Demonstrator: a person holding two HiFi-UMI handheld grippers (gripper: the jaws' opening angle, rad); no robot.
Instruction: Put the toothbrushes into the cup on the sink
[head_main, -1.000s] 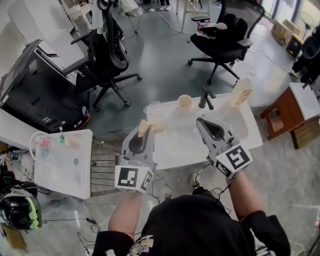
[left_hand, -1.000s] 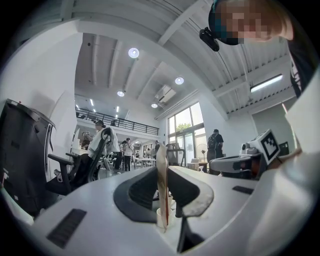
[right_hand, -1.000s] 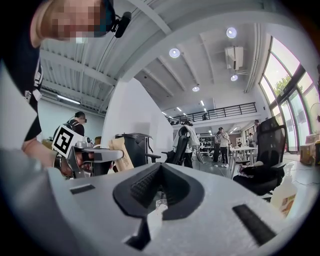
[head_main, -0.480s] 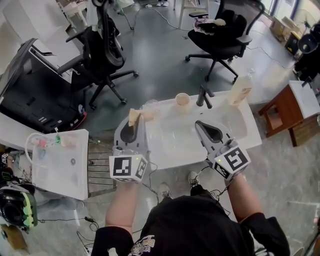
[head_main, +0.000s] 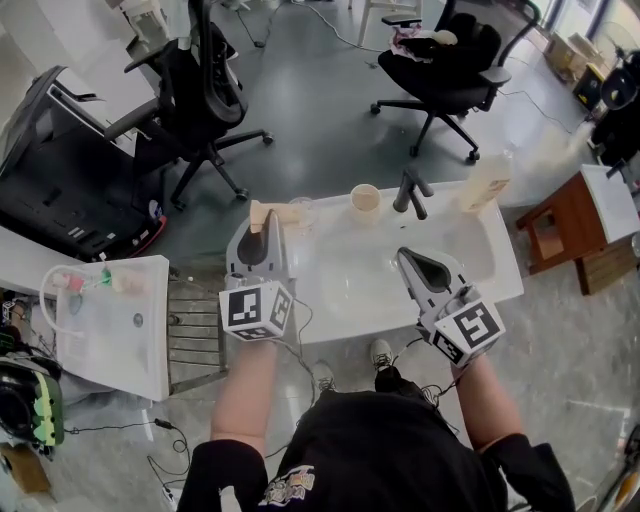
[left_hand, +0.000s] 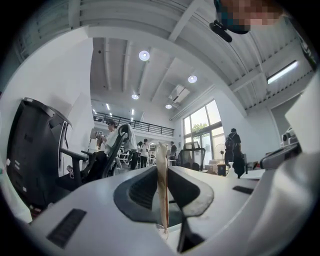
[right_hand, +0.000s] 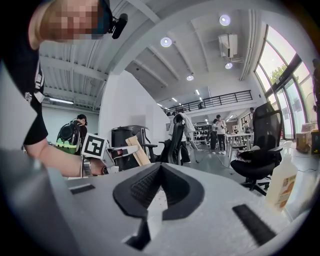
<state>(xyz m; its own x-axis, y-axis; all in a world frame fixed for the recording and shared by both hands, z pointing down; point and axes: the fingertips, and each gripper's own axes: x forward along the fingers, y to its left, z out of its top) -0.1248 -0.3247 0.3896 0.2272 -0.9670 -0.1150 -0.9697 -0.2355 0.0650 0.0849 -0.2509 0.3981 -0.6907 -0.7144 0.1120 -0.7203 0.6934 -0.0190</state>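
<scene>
Big open office-slash-lab space: black office chairs (head_main: 205, 95) on a grey floor (head_main: 320, 120), tall windows (left_hand: 202, 125), and spotlights (left_hand: 144, 55) in a high ceiling (left_hand: 115, 20). A standalone white sink (head_main: 380, 300) sits mid-room.

Both grippers are the same build. Left gripper (head_main: 266, 220) and right gripper (head_main: 402, 255) have light grey moulded shells, with black ribbed pads (right_hand: 150, 186) sitting in a teardrop-shaped black recess. There are black rectangular slots (right_hand: 252, 223) in the shell on either side, behind the jaws. Further back on each is a white cube with black square markers: left cube (head_main: 256, 310), right cube (head_main: 468, 332). Person wears a black short-sleeved T-shirt (head_main: 390, 450) with a pale print (head_main: 285, 490) on the front. There's a wristwatch (right_hand: 86, 166) just behind the left cube.
</scene>
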